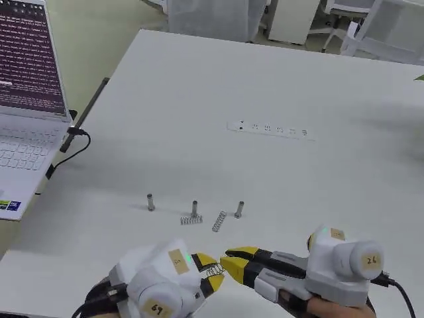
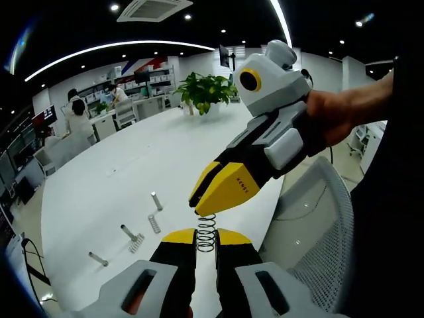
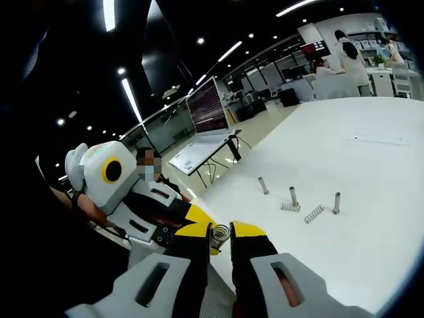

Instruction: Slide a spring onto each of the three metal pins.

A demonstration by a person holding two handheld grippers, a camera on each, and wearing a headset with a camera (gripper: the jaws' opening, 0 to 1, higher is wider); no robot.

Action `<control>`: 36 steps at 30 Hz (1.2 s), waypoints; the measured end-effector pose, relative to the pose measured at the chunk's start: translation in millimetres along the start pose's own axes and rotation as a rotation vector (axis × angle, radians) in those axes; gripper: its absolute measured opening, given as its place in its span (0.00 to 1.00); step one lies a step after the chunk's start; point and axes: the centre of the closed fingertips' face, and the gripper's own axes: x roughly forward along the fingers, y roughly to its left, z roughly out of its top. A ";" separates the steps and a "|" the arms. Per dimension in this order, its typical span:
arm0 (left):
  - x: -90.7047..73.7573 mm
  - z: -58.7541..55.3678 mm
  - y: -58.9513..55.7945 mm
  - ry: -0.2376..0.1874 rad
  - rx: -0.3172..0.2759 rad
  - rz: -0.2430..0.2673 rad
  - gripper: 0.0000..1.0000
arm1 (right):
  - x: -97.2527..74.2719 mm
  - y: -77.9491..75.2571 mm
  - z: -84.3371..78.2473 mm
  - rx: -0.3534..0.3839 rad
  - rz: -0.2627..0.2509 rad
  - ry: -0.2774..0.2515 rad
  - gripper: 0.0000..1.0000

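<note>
Clamping a spring (image 2: 207,228) by its lower coils, the left gripper (image 2: 206,237) has its yellow jaws drawn in on either side of the wire. The spring's long axis runs straight out along those jaws. Its far end touches the tips of the right gripper (image 3: 220,232), which comes in nose to nose from the opposite side. In the right gripper view the coil sits in the narrow gap between that gripper's own tips. Whether they pinch it or only touch it I cannot tell (in the left gripper view the same jaws look almost together).

Both grippers hang low over the near part of the table (image 1: 199,99), and the bottom of the head view cuts off their bodies. Just beyond them three pins stand upright in a row: the left pin (image 1: 150,202), middle pin (image 1: 195,208) and right pin (image 1: 239,209), all bare. One loose spring (image 1: 191,220) lies flat and crosswise at the foot of the middle pin. A second loose spring (image 1: 219,221) lies slanted between the middle and right pins.

Past the pins the white top is open as far as a power strip (image 1: 268,129). Along the left edge sit a laptop (image 1: 26,99) and a cable (image 1: 73,149), well apart from the pins.

The held spring is small in the head view, and its coils are hard to make out there.
</note>
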 end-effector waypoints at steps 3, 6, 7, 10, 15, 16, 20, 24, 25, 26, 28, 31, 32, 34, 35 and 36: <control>-1.9 -1.6 2.7 0.002 -0.004 0.011 0.03 | 5.3 4.2 1.2 -0.020 0.022 0.021 0.09; -4.3 -2.0 5.7 -0.003 -0.012 0.025 0.03 | 10.0 7.9 4.6 -0.040 0.038 0.034 0.09; -4.7 -2.4 6.4 -0.003 -0.012 0.028 0.03 | 11.4 9.1 5.1 -0.050 0.042 0.040 0.09; -6.0 -3.4 9.0 -0.005 -0.019 0.037 0.02 | 15.6 12.8 5.9 -0.090 0.049 0.067 0.09; -7.4 -2.7 13.6 -0.020 -0.040 0.041 0.02 | 17.5 13.5 7.6 -0.168 0.053 0.116 0.09; -7.3 -2.4 14.0 -0.021 -0.040 0.040 0.02 | 17.4 12.6 7.5 -0.180 0.052 0.122 0.09; -6.9 1.0 15.6 -0.025 -0.022 0.037 0.02 | 16.1 11.1 9.9 -0.221 0.048 0.137 0.09; -7.4 5.4 16.5 -0.036 -0.012 0.035 0.02 | 13.1 9.9 14.0 -0.264 0.042 0.152 0.09; -7.2 6.0 16.3 -0.039 -0.008 0.033 0.02 | 11.5 10.2 14.7 -0.284 0.042 0.162 0.09; -7.2 7.3 16.0 -0.042 0.000 0.030 0.02 | 10.2 10.1 14.5 -0.296 0.040 0.171 0.10; -7.1 8.8 14.6 -0.047 0.003 0.022 0.02 | 7.4 8.4 13.8 -0.335 0.036 0.196 0.12; -6.5 8.7 12.7 -0.044 0.017 0.008 0.02 | 2.9 7.2 12.3 -0.379 0.033 0.226 0.15; -6.3 8.4 12.0 -0.042 0.022 0.003 0.02 | 1.0 6.7 12.0 -0.398 0.032 0.236 0.15; -6.2 8.0 10.5 -0.038 0.033 -0.006 0.02 | -2.0 7.0 11.4 -0.423 0.036 0.256 0.16; -6.2 8.1 9.8 -0.038 0.038 -0.012 0.02 | -3.1 6.9 11.2 -0.435 0.038 0.264 0.16; -6.2 8.0 9.1 -0.038 0.041 -0.016 0.02 | -4.8 6.8 10.3 -0.456 0.043 0.283 0.16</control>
